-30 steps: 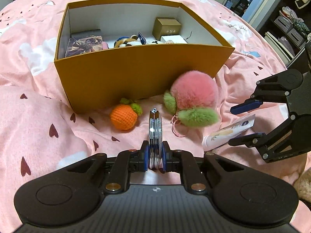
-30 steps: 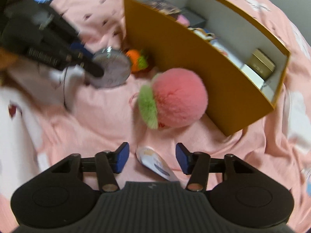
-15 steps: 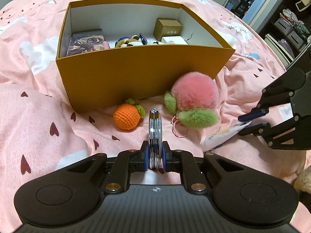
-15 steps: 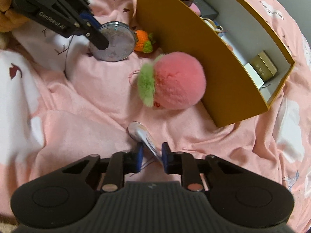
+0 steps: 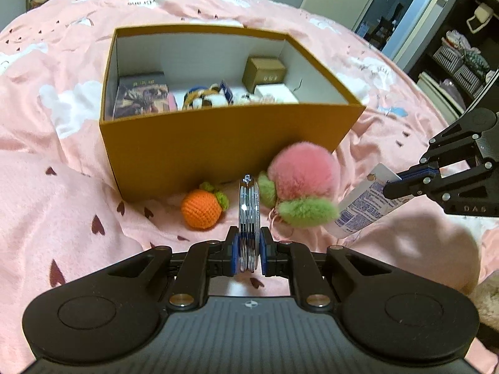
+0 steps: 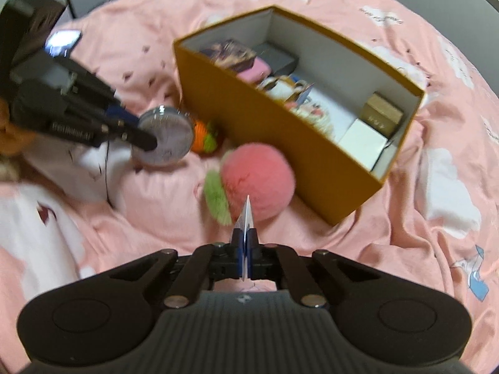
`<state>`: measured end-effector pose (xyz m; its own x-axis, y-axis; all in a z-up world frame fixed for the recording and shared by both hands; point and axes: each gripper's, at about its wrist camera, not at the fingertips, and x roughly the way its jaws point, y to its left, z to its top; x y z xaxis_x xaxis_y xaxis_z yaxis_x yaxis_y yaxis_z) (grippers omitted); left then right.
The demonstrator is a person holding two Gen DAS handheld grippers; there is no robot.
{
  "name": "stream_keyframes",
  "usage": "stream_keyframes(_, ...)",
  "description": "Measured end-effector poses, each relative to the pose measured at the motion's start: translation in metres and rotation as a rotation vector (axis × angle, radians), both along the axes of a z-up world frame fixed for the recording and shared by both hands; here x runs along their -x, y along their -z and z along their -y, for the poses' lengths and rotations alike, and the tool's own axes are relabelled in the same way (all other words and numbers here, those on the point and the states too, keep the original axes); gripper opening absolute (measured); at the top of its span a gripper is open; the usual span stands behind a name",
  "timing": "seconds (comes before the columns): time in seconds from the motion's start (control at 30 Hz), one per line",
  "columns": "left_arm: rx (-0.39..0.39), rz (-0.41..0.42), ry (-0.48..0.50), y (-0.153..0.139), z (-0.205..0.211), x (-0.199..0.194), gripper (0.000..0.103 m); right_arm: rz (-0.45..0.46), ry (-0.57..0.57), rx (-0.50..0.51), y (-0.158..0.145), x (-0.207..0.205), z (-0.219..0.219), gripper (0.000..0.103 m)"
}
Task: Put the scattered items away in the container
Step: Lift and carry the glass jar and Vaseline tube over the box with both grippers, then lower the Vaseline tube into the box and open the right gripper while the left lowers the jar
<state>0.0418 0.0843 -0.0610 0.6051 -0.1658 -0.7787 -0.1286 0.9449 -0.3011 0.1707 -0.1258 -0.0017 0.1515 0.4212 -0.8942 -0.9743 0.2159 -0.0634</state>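
Our left tool (image 5: 249, 251) gripped the round mirror (image 5: 249, 218) edge-on, rigid and breakable, above the bed (image 5: 62, 193). Our right tool (image 6: 246, 257) pinched the soft, light tube (image 5: 363, 205) by its flat crimped end, near the open box (image 5: 218, 143), whose high front wall we judged both must clear

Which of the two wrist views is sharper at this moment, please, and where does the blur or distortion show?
Left wrist view: sharp, fisheye bending the box edges, slight smear on the pink pompom. Right wrist view: motion-blurred throughout, pompom and round mirror soft; dark corners in both.
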Motion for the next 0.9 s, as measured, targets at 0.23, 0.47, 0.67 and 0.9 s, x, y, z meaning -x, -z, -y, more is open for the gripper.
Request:
stream_keyframes(0.23,0.065,0.054,-0.008,-0.025,-0.012,0.001,0.015,0.022,0.05,-0.101,-0.038,-0.005,-0.001,0.002)
stream_keyframes(0.47,0.083,0.119,-0.03,-0.061,-0.036,-0.009,0.015,0.073,0.072,-0.21,-0.081,-0.016,-0.009,0.002)
stream_keyframes(0.67,0.017,0.16,-0.049,-0.094,-0.063,-0.043,0.015,0.118,0.12,-0.325,-0.11,-0.037,-0.028,0.002)
stream_keyframes(0.9,0.015,0.08,-0.077,-0.089,-0.103,-0.108,0.015,0.116,0.241,-0.406,-0.103,-0.078,-0.075,0.002)
